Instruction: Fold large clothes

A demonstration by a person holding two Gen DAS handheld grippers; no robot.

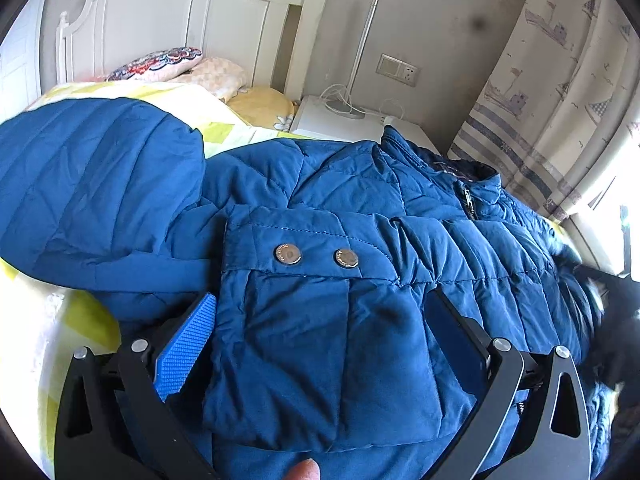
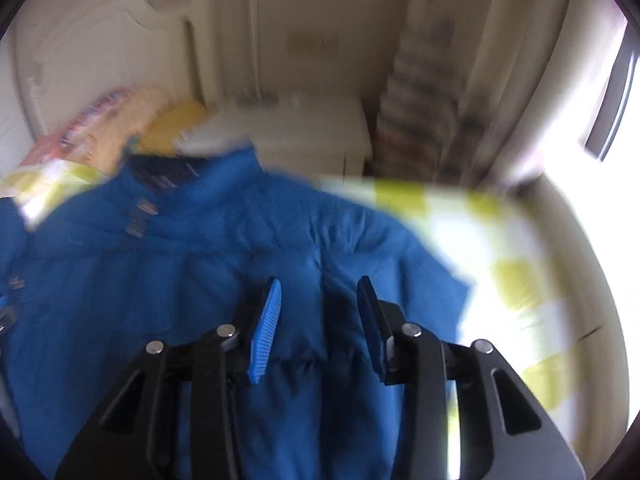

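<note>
**Blue jacket spread on the checked bed**

The blue padded jacket (image 1: pixel 360 208) lies across the bed (image 1: pixel 224 128), whose cover is yellow-green and white check. Behind the bed stands a white headboard (image 1: pixel 168 20), with pillows (image 1: pixel 192 68) at its foot; beside it are a white nightstand (image 1: pixel 340 122) and a boat-print curtain (image 1: pixel 560 80). The left gripper (image 1: pixel 316 344) has its jaws spread wide around the jacket's snap-buttoned cuff. The right gripper (image 2: pixel 318 328), blurred, hangs over the jacket with jaws apart.
</note>
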